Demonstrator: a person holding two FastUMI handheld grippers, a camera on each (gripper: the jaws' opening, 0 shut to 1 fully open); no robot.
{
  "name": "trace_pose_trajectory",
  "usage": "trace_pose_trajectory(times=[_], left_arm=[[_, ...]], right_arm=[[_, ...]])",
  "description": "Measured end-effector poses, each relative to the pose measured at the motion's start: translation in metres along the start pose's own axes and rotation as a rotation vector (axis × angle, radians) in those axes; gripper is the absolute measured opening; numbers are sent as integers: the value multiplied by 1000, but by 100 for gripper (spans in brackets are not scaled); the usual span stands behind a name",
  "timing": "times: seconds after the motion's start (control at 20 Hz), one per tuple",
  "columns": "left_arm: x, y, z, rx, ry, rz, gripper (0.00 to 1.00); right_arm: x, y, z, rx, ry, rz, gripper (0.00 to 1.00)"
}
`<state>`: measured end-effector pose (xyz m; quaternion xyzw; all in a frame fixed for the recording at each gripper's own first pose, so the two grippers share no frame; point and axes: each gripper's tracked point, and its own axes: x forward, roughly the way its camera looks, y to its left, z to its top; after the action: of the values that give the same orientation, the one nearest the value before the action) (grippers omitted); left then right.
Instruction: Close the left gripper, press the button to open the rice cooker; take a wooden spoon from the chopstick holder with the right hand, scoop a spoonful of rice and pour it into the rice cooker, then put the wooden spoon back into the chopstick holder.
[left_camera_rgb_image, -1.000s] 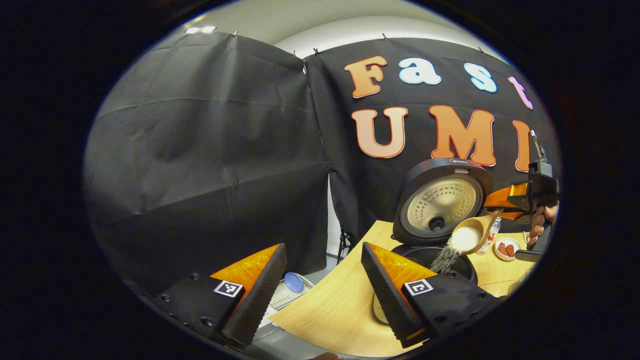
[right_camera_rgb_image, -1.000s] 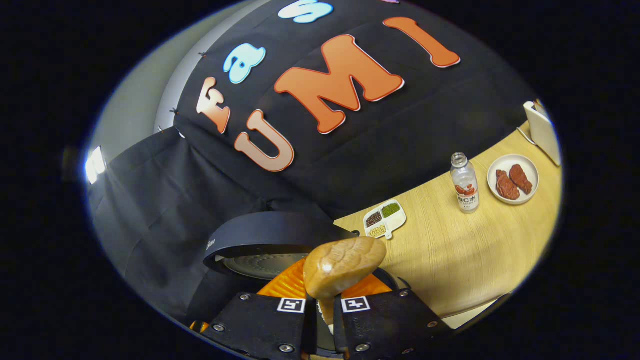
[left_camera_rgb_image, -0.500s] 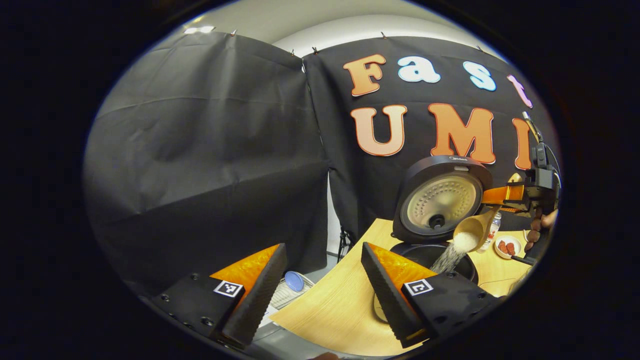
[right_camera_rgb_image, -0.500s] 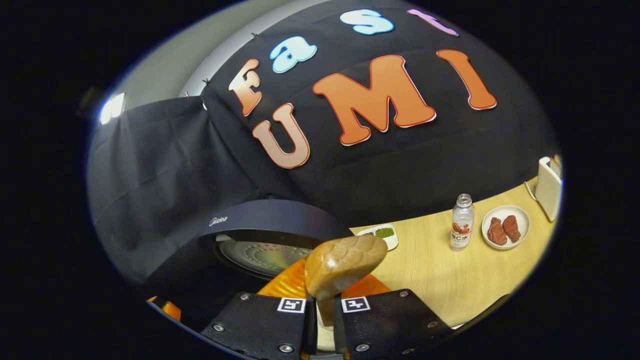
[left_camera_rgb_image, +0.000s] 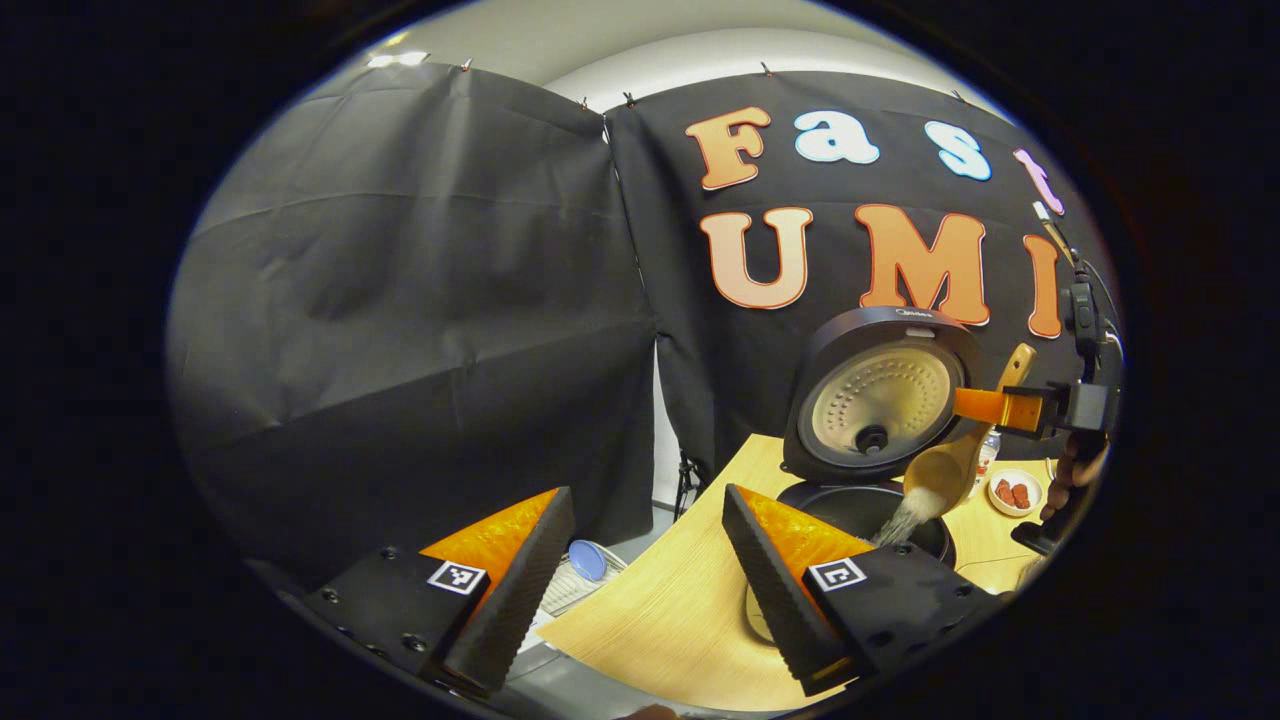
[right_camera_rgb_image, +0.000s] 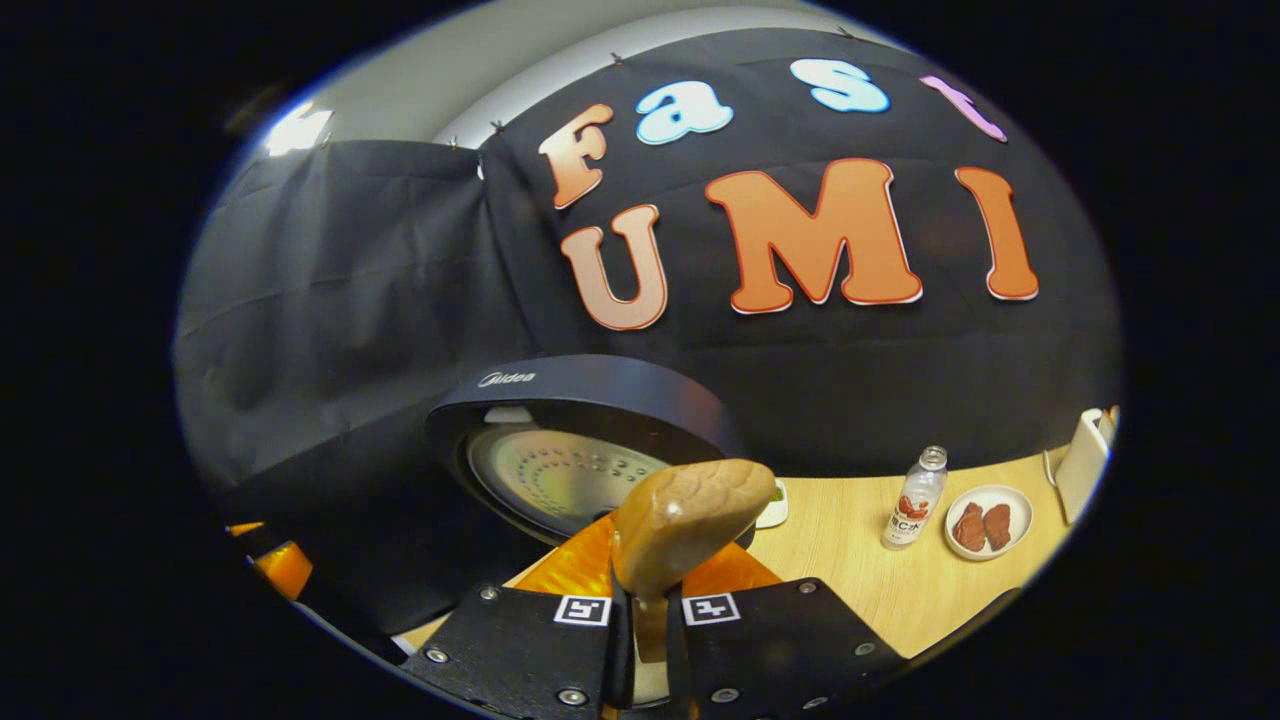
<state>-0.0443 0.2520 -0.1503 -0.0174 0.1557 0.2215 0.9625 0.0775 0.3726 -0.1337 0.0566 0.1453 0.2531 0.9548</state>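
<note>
one rice cooker (right_camera_rgb_image: 590, 400), its raised lid reading "midea", is standing open on the table (left_camera_rgb_image: 660, 620). right gripper (right_camera_rgb_image: 640, 640) is clamping one wooden spoon (left_camera_rgb_image: 945, 465), pouring rice (left_camera_rgb_image: 905, 518) into the pot; left gripper (left_camera_rgb_image: 640, 560) is hanging apart, holding nothing.

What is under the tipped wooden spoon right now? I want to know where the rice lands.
In the left gripper view, rice streams from the wooden spoon into the open rice cooker pot below. The pot's bottom is hidden behind its rim and the left claw.
</note>
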Motion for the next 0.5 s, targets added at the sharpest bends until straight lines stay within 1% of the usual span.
trace_pose_trajectory(times=[0.05, 0.1, 0.15, 0.2, 0.25, 0.3, 0.4, 0.45, 0.5], left_arm=[[0, -1, -1, 1, 2, -2, 100], [-1, -1, -1, 2, 0, -1, 100], [-1, -2, -1, 4, 1, -2, 96], [-2, -1, -2, 4, 3, -1, 96], [-1, -1, -3, 2, 4, -3, 100], [-3, 0, -3, 1, 6, -2, 100], [-4, -1, -5, 0, 9, 0, 100], [-4, -1, -5, -1, 10, 1, 96], [-5, -1, -7, -1, 12, 1, 96]], right_arm=[[0, 0, -2, -42, -9, 9, 12], [1, 3, -2, -83, -22, 21, 12], [0, 8, 0, -131, -40, 33, 12], [-2, 15, 1, -186, -53, 39, 12], [-3, 20, 3, -236, -70, 43, 12], [-5, 28, 3, -276, -81, 55, 12], [-7, 40, 2, -328, -101, 87, 12], [-7, 45, 3, -355, -115, 99, 12], [-8, 49, 4, -386, -124, 109, 8]])
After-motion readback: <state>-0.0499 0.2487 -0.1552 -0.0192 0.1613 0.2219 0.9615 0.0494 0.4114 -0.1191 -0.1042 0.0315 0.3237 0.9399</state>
